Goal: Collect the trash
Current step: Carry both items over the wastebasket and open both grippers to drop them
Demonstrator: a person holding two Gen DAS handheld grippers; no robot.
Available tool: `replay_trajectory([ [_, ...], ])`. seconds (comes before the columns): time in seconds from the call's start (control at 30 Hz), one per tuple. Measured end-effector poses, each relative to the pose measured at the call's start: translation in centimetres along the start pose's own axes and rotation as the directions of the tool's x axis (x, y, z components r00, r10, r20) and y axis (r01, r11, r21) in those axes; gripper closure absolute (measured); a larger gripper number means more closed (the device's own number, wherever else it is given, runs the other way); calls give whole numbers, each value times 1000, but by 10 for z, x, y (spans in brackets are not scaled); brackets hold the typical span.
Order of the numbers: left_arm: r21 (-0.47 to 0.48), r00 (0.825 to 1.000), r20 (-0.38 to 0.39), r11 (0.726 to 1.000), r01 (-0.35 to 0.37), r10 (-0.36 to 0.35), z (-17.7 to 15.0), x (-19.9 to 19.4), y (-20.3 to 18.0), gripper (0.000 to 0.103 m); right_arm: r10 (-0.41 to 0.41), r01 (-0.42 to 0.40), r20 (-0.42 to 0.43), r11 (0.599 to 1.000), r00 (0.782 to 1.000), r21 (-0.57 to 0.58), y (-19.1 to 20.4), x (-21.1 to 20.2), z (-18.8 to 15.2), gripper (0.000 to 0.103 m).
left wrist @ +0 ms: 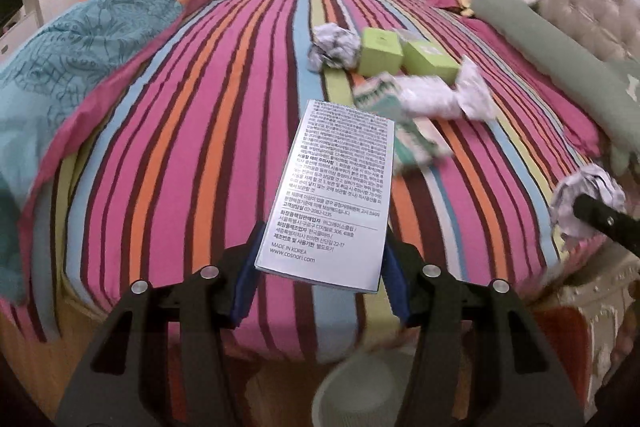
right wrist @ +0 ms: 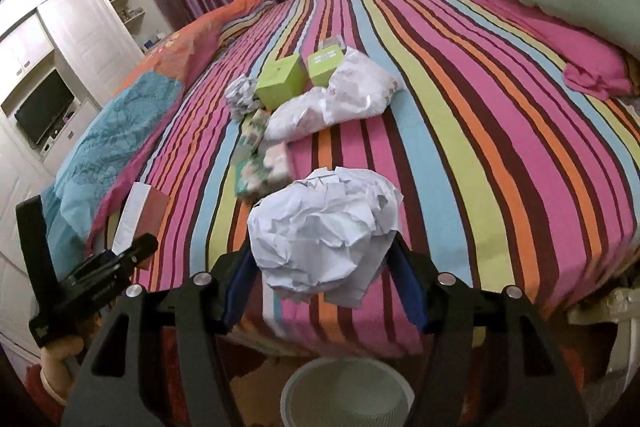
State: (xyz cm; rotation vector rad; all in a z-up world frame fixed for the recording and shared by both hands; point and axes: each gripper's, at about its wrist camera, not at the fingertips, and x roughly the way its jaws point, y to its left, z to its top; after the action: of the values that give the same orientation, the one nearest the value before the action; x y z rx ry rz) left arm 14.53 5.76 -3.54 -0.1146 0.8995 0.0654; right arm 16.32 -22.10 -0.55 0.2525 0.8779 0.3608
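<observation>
Already both tools are loaded: the left tool [left wrist: 320, 267] is clamped on a flat printed box [left wrist: 332, 195] covered in small text, and the right tool [right wrist: 324, 279] is clamped on a crumpled ball of white paper [right wrist: 324, 231]. Both are held over the near edge of the striped bed [right wrist: 480, 147], and a pale round bin [right wrist: 346, 393] sits on the floor at 6 o'clock in each wrist view, directly under the right tool and just below the left one. My reading is that these 2 pieces are about to be dropped, so the collecting is partly done at best; what the bin holds cannot be made out. Plenty is left on the bed. At 12 o'clock from the right tool lies a loose cluster: 2 green boxes [right wrist: 280, 83] side by side, a grey crumpled paper ball [right wrist: 240, 97] touching the nearer one at its 9 o'clock, a white plastic wrapper [right wrist: 340, 99] at their 5 o'clock, and a green-and-white patterned carton [right wrist: 260, 163] nearer the edge. That makes about 5 pieces to fetch after this drop, all well apart from the bin.
</observation>
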Motion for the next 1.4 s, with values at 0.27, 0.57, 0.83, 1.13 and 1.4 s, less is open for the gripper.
replay_trajectory([
  [0.27, 55, 997, -55, 997, 48, -44, -62, -24, -25, 51, 5, -5, -17, 1000, 1000, 0, 12, -18, -39, 44],
  [0.57, 23, 974, -216, 996, 81, -74, -131, -11, -39, 51, -21, 32, -145, 997, 989, 77, 6, -2, -96, 44],
  [0.83, -38, 916, -389, 995, 87, -95, -160, 32, -35, 51, -64, 107, -320, 987, 945, 120, -7, 40, -136, 44],
  [1.13, -136, 798, -589, 989, 53, -124, -188, 86, -28, 51, -9, 161, -512, 954, 859, 254, -39, 92, -170, 44],
  [1.4, -167, 691, -710, 986, 24, -138, -213, 132, -34, 51, 43, 216, -619, 916, 785, 338, -60, 132, -192, 44],
])
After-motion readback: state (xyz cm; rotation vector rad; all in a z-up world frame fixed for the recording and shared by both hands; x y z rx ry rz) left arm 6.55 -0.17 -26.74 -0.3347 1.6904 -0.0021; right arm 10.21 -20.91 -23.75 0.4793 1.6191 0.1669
